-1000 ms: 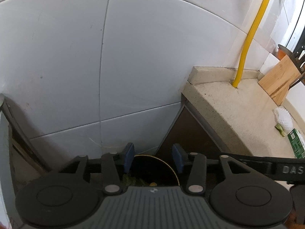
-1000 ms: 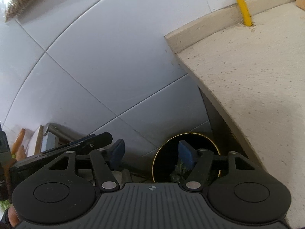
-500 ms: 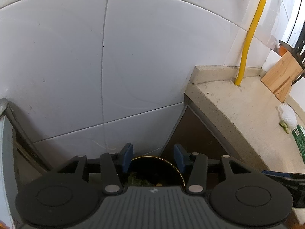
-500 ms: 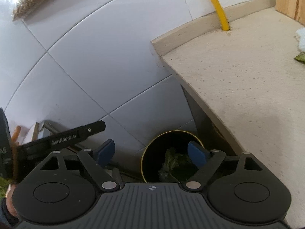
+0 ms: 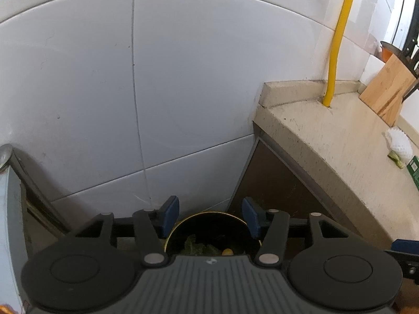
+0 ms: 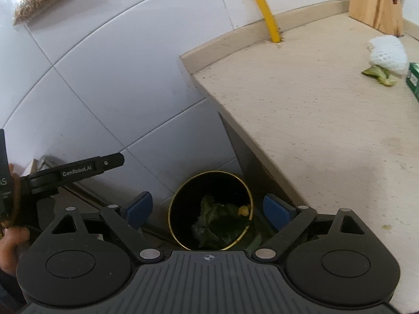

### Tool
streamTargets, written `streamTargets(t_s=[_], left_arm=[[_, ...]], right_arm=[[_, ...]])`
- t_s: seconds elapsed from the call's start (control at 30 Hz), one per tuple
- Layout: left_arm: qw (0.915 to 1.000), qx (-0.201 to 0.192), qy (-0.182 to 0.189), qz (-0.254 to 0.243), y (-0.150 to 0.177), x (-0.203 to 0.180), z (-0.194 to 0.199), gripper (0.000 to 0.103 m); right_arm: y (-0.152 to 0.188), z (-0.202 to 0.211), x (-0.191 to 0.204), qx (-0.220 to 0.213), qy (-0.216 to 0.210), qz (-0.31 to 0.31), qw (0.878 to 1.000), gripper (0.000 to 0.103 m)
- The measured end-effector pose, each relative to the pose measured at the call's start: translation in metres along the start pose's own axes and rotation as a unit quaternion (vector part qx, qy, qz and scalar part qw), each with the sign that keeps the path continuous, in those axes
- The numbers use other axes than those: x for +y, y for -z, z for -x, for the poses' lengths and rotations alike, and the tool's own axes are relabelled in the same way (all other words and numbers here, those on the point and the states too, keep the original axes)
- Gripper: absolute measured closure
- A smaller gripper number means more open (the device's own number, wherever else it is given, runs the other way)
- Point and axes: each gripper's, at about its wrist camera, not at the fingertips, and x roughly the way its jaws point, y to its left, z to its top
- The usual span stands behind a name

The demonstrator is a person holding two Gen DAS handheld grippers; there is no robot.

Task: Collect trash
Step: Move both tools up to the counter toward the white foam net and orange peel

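Note:
A black bin with a gold rim [image 6: 209,180] stands on the floor between the tiled wall and the counter's side, holding green leaves [image 6: 217,222] and a yellow scrap [image 6: 243,210]. Above it my right gripper [image 6: 208,209] has its jaws opening wide, nothing between them. The left gripper [image 5: 210,216] also hangs over the bin [image 5: 217,222], its jaws opening and empty. On the counter lie a white foam net [image 6: 387,51], a green leaf scrap [image 6: 379,74] and a green carton [image 6: 413,78], far from both grippers.
The beige counter [image 6: 314,117] fills the right side. A yellow pipe [image 5: 337,39] rises from its back edge, and a wooden knife block [image 5: 385,91] stands at the far right. White tiles cover the wall [image 5: 131,78]. A hand [image 6: 10,243] shows at the left.
The right gripper's jaws have spread much wider and its view has swung right, bringing the counter trash into sight. The left jaws have widened a little; that hand has stayed put.

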Motion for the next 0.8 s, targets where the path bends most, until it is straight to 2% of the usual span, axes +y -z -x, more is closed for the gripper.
streamTargets(t_s=[0.13, 0.3, 0.6, 0.7, 0.8], left_arm=[[0.9999, 0.006, -0.007, -0.011, 0.002, -0.002, -0.003, 0.054], [0.9996, 0.016, -0.016, -0.020, 0.005, -0.002, -0.007, 0.054], [0.9981, 0.030, -0.031, -0.043, 0.009, -0.008, -0.016, 0.053], [0.9972, 0.033, -0.022, -0.063, 0.011, -0.017, -0.017, 0.053], [0.9951, 0.033, -0.006, -0.093, 0.015, -0.034, -0.014, 0.053]], right_arm=[[-0.001, 0.012, -0.008, -0.011, 0.010, 0.008, 1.000, 0.006], [-0.007, 0.036, -0.032, -0.046, 0.032, 0.005, 0.998, 0.006], [-0.020, 0.084, -0.093, -0.118, 0.100, -0.016, 0.988, 0.005], [-0.024, 0.100, -0.114, -0.144, 0.113, -0.031, 0.983, 0.005], [-0.026, 0.112, -0.128, -0.164, 0.141, -0.020, 0.976, 0.004]])
